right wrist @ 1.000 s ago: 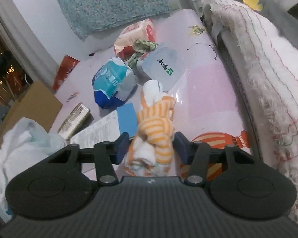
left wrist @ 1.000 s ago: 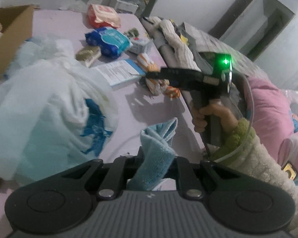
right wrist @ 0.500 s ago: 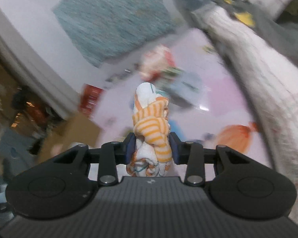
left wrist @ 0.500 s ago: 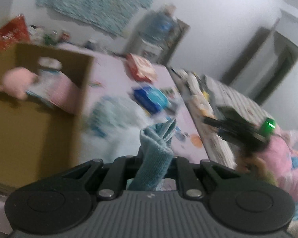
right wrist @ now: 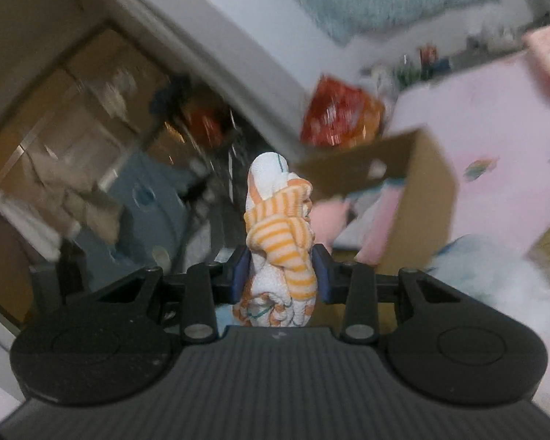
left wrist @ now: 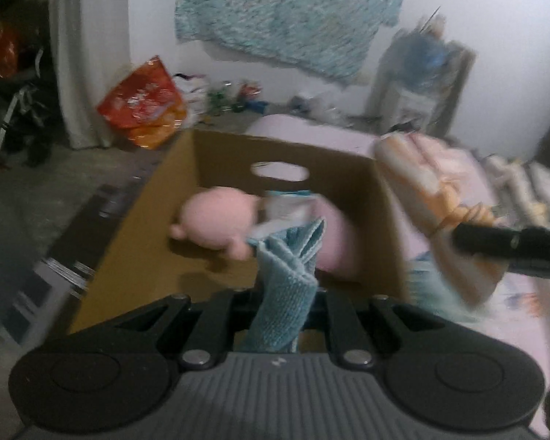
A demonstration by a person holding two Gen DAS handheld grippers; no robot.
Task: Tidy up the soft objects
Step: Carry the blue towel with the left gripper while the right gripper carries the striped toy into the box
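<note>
Both hands are loaded and both are over the drop zone! The left gripper [left wrist: 280, 295] has its fingers clamped tight on a folded blue cloth [left wrist: 286, 286], which stands up between them with its free end pointing at the open cardboard box [left wrist: 381, 220]. The grip sits low on the fold, so the bulk of the cloth hangs out front, ready to fall clear once released.

The right gripper [right wrist: 279, 275] has its fingers narrowed onto an orange-striped cloth bundle [right wrist: 280, 234], pinched around its middle so the knotted roll stays together. In the left view that same bundle [left wrist: 440, 198] hangs at the box's right wall, just outside the rim.

Inside the box, a pink plush toy [left wrist: 216, 223] lies against the far wall under the handle cut-out, with a pink cushion-like piece [left wrist: 333, 245] beside it. So the soft things are gathering here, and 2 more look set to join. The box stands at the left edge of the pink tabletop [right wrist: 476, 128]. The views are blurred, so finer detail is lost.
</note>
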